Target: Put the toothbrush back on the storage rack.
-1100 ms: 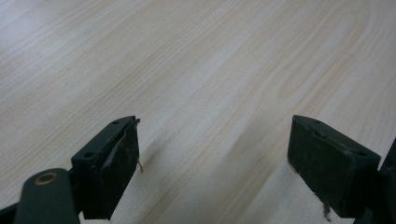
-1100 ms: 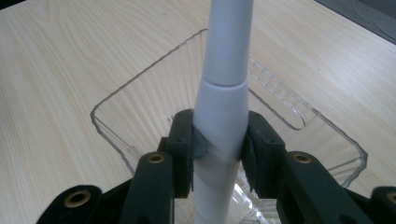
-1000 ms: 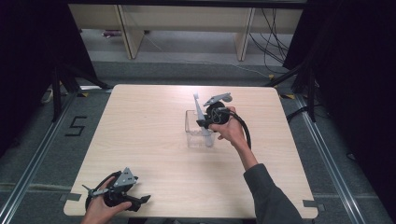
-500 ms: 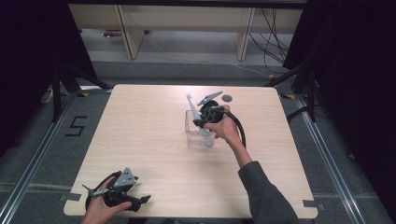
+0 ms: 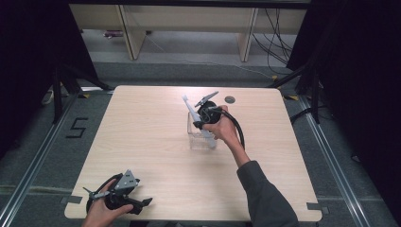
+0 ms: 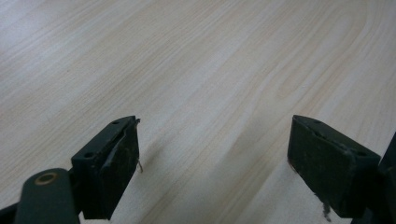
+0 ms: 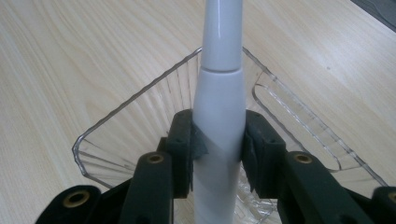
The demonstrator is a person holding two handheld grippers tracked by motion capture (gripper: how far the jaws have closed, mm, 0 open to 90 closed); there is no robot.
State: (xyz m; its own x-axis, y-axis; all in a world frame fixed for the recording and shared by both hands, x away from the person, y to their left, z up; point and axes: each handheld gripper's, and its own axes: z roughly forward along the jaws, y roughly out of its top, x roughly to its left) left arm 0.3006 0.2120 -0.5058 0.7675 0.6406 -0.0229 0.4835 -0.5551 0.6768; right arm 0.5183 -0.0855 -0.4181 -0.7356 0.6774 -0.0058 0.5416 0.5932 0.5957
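Note:
A white toothbrush-like stick (image 5: 190, 108) leans up and to the left, its lower end down inside a clear plastic cup (image 5: 197, 141) near the table's middle. My right gripper (image 5: 203, 117) is shut on the stick just above the cup. In the right gripper view the two jaws clamp the white handle (image 7: 219, 93) from both sides, and the ribbed clear cup (image 7: 140, 107) lies behind and below it. My left gripper (image 5: 141, 204) rests at the table's front left corner, held in a hand. Its jaws stand wide open over bare wood (image 6: 212, 158), holding nothing.
A small dark round disc (image 5: 230, 99) lies on the light wooden table (image 5: 142, 142) near its far edge. Wooden shelving (image 5: 189, 23) and cables stand beyond the table. A number 5 mark (image 5: 77, 127) is on the floor to the left.
My right gripper has shifted left with the white stick, whose top now leans further left over the cup. The left gripper has not moved.

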